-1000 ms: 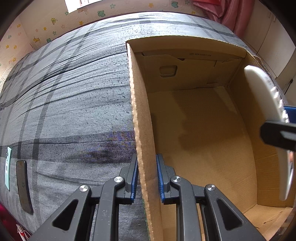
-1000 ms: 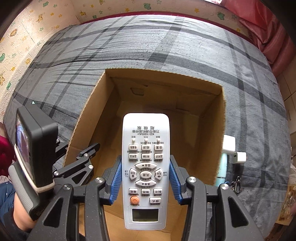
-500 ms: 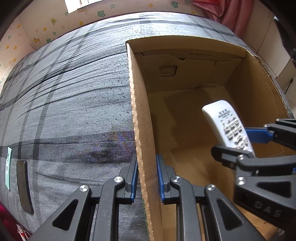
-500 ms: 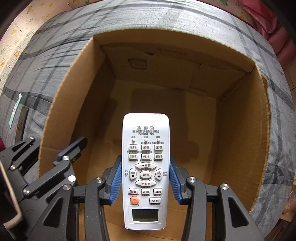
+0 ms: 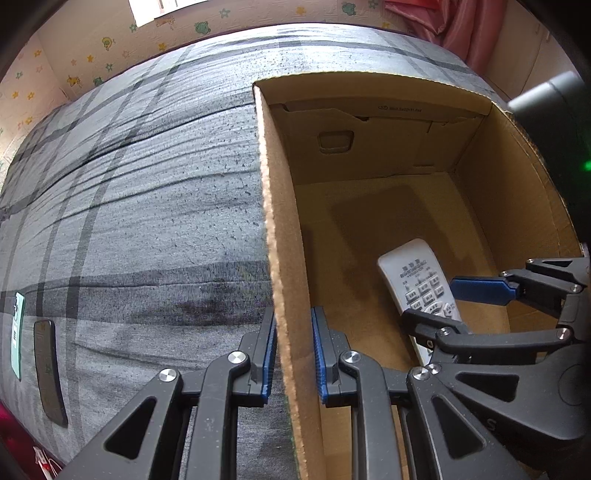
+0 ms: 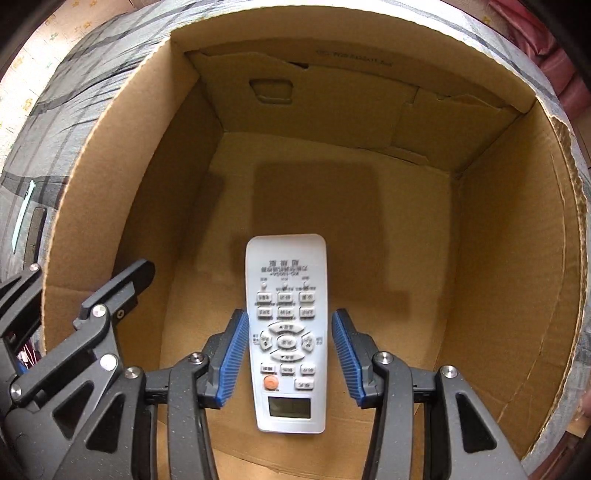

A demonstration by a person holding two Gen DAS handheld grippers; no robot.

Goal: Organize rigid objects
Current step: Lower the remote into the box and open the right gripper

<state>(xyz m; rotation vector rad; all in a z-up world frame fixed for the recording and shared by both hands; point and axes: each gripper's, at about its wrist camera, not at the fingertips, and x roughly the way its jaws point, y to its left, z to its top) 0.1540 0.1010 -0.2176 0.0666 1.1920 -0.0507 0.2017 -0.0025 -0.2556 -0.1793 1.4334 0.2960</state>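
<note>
A white remote control (image 6: 286, 332) lies flat on the floor of an open cardboard box (image 6: 517, 240), buttons up; it also shows in the left wrist view (image 5: 417, 284). My right gripper (image 6: 288, 354) is inside the box, open, its blue pads standing apart from the remote's sides; it shows in the left wrist view (image 5: 450, 306) too. My left gripper (image 5: 291, 354) is shut on the box's left wall (image 5: 277, 229), one finger inside and one outside. Its black fingers (image 6: 110, 295) appear at the left of the right wrist view.
The box stands on a grey plaid bedcover (image 5: 129, 221). A dark flat phone-like object (image 5: 50, 373) and a green-edged card (image 5: 16, 332) lie on the cover at the far left. Patterned wall and pink curtain (image 5: 443, 18) are behind the bed.
My right gripper went down into the box with the remote, then opened; the remote now rests on the box floor. My left gripper kept its hold on the wall.
</note>
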